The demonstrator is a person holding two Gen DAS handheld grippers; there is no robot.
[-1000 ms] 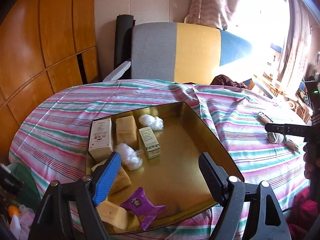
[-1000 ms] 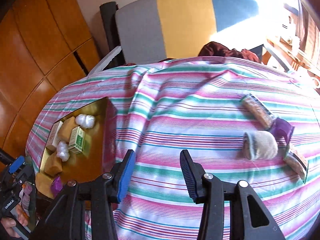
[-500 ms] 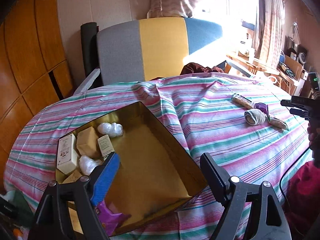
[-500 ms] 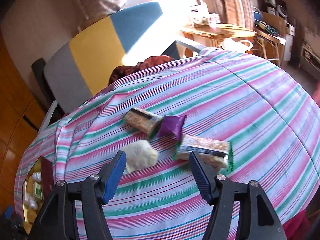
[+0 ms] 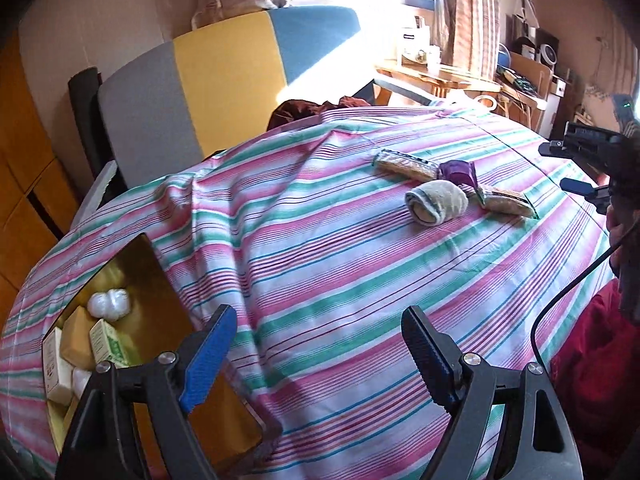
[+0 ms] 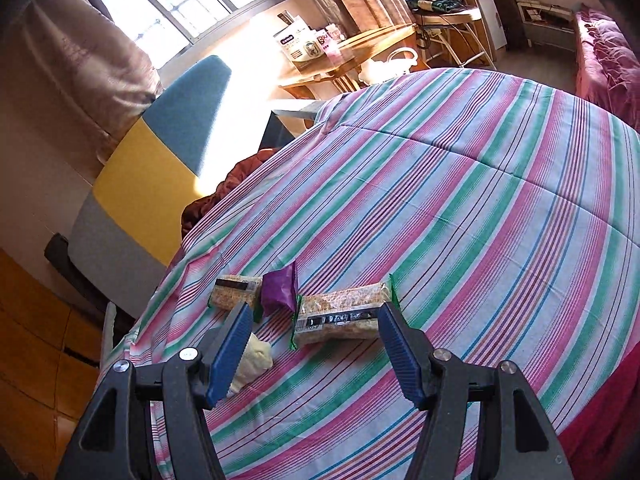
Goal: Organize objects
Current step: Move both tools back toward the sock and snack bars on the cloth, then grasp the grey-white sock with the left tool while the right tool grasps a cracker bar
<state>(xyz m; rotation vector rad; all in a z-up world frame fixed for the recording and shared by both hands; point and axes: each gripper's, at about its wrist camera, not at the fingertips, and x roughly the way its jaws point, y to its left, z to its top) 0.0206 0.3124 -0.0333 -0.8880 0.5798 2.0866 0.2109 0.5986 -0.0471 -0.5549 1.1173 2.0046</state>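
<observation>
A gold tray [image 5: 160,292] at the left holds small boxes, tan blocks and white wads. On the striped cloth lie two snack bars [image 6: 340,314] [image 6: 236,292], a purple packet [image 6: 278,288] and a rolled sock [image 6: 252,360]. They also show in the left wrist view: bars [image 5: 404,164] [image 5: 506,202], packet [image 5: 460,170], sock [image 5: 436,202]. My left gripper [image 5: 316,356] is open and empty over the cloth beside the tray. My right gripper [image 6: 316,348] is open, just short of the near bar, and appears at the right edge of the left view [image 5: 576,168].
A grey, yellow and blue chair [image 5: 224,80] stands behind the table. A dark red garment [image 5: 312,108] lies on it. A wooden side table [image 6: 352,52] with boxes stands by the window. A black cable [image 5: 568,292] hangs at the right edge.
My left gripper has swung right, off the tray and over the cloth. My right gripper has swung right and moved up to the snack bars and purple packet.
</observation>
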